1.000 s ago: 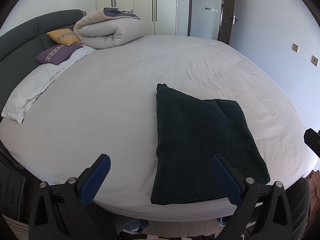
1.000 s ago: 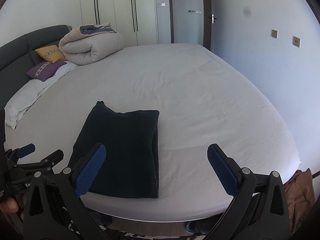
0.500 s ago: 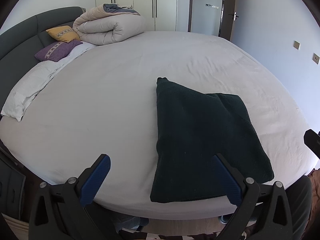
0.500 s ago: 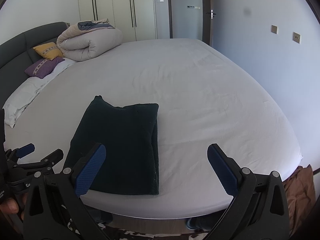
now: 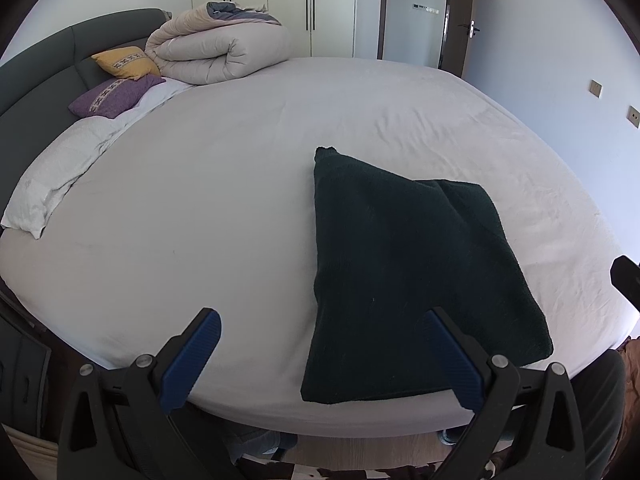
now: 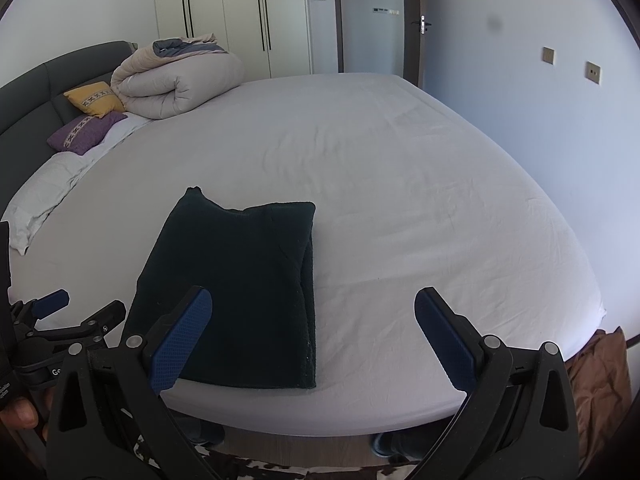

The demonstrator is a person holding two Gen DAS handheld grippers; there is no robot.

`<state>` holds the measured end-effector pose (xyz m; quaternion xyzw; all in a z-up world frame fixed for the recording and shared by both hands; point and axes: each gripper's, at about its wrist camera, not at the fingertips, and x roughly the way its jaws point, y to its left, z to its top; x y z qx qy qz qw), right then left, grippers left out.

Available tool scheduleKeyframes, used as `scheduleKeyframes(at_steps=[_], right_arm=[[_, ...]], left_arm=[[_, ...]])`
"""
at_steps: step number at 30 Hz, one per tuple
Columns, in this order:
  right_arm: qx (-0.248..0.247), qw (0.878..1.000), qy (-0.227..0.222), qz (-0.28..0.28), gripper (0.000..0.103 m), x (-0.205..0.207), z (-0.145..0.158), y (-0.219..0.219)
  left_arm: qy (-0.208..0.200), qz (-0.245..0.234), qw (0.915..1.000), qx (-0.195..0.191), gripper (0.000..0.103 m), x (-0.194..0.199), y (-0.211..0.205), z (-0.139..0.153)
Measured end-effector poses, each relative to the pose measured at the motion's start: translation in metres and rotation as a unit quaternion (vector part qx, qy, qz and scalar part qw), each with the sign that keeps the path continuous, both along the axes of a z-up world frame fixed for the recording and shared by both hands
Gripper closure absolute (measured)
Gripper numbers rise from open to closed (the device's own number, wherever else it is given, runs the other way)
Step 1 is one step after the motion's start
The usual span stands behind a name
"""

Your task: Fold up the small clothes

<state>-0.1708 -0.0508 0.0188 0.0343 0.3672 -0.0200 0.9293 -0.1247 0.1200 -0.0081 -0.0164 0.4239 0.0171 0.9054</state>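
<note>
Both tools — left tool (image 5: 320, 354), right tool (image 6: 314, 330) — wide apart (empty), above folded dark garment (image 6: 240, 292).

Soft daylight, sharp, fisheye-warped edges, dark corners

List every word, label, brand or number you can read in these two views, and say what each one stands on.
"G": white lettering on the left gripper body, cut off after that letter.
More white print below it at the frame edge: too cut off to read.
Sign beyond the doorway: too small to read.
Nothing else carries text.
</note>
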Motion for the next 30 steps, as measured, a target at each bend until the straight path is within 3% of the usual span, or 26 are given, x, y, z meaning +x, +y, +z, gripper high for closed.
scheduleKeyframes(at_steps=[30], right_arm=[[0.0, 1.0, 0.006, -0.002, 0.0, 0.0046, -0.0075, 0.0037]], left_arm=[[0.004, -0.003, 1.0, -0.001, 0.0, 0.0, -0.0017, -0.0043]])
